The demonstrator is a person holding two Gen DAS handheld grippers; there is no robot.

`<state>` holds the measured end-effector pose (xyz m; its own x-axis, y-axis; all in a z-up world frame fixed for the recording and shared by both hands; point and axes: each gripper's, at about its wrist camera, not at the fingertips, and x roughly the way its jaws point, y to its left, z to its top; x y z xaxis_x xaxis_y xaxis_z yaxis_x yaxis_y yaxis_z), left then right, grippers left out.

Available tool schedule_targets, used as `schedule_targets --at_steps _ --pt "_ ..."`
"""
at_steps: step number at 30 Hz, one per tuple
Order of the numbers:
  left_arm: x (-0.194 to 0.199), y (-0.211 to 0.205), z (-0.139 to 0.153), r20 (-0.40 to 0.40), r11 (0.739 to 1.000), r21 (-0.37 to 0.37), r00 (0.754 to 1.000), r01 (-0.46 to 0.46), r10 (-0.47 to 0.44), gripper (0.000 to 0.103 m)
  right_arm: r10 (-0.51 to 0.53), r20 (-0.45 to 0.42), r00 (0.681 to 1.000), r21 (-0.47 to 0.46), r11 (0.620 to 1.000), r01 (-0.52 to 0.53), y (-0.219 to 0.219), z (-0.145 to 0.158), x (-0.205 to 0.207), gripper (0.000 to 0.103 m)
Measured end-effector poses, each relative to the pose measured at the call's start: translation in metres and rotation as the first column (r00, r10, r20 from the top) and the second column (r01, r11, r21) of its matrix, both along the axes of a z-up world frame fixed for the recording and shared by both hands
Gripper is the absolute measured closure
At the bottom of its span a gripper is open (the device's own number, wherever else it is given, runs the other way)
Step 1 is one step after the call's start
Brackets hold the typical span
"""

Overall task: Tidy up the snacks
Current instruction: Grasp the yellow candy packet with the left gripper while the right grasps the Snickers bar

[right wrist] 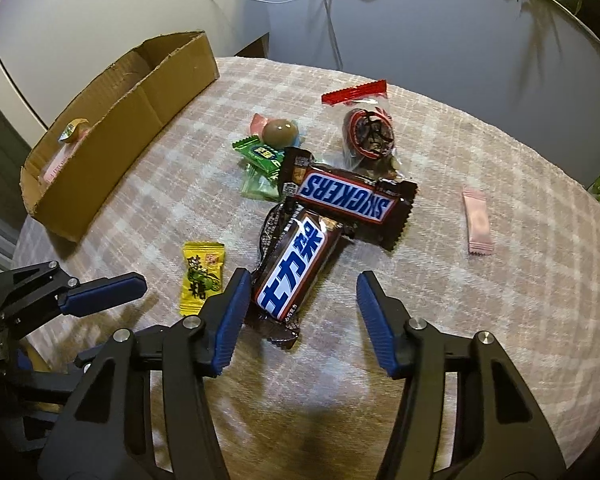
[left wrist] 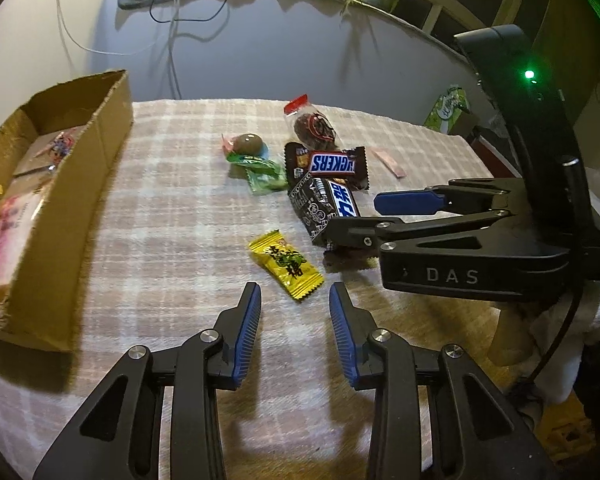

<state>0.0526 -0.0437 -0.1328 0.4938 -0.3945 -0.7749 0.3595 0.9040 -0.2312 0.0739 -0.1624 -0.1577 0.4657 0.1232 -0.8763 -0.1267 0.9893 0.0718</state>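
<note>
A pile of snacks lies on the plaid cloth: a yellow candy point(left wrist: 286, 266) point(right wrist: 202, 276), a Snickers bar with Chinese script point(left wrist: 326, 206) point(right wrist: 294, 268), a second Snickers bar point(left wrist: 332, 164) point(right wrist: 348, 196), green candies point(left wrist: 262, 172) point(right wrist: 260, 160), a brown ball candy point(left wrist: 248, 143) point(right wrist: 280, 131) and a clear bag with a dark snack point(left wrist: 312, 126) point(right wrist: 366, 132). My left gripper point(left wrist: 295, 298) is open just short of the yellow candy. My right gripper point(right wrist: 300, 292) is open around the near end of the Chinese-script bar. It also shows in the left wrist view point(left wrist: 364, 216).
An open cardboard box point(left wrist: 76, 200) point(right wrist: 112, 148) holding several snacks stands at the left. A pink sachet point(right wrist: 477, 222) point(left wrist: 388, 162) lies apart at the right. A green carton point(left wrist: 446, 110) stands past the cloth's far right corner. Cables and a plant are behind.
</note>
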Motion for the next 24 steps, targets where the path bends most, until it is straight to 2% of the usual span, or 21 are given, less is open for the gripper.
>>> schedule_targets --at_steps 14,17,18,21,24 --pt "0.017 -0.016 -0.011 -0.021 0.999 0.047 0.999 -0.024 0.025 0.069 -0.002 0.012 1.0 -0.039 0.999 0.002 -0.017 0.003 -0.001 0.046" --pt "0.021 -0.021 -0.014 -0.023 0.998 0.053 0.999 -0.021 0.022 0.069 0.004 0.01 1.0 -0.021 1.0 -0.003 -0.017 0.003 0.003 0.049" --pt "0.021 -0.023 -0.014 -0.018 0.998 0.062 1.0 -0.02 0.021 0.069 0.006 0.008 1.0 -0.016 1.0 -0.006 -0.016 0.002 0.004 0.052" --pt "0.022 -0.03 -0.016 0.005 0.995 0.1 1.0 -0.017 0.017 0.069 0.021 0.006 1.0 -0.013 1.0 -0.021 -0.013 -0.001 0.008 0.053" --pt "0.024 -0.036 -0.017 0.028 0.989 0.15 1.0 -0.009 0.005 0.078 0.029 -0.002 1.0 -0.026 0.999 -0.029 -0.012 -0.004 0.011 0.058"
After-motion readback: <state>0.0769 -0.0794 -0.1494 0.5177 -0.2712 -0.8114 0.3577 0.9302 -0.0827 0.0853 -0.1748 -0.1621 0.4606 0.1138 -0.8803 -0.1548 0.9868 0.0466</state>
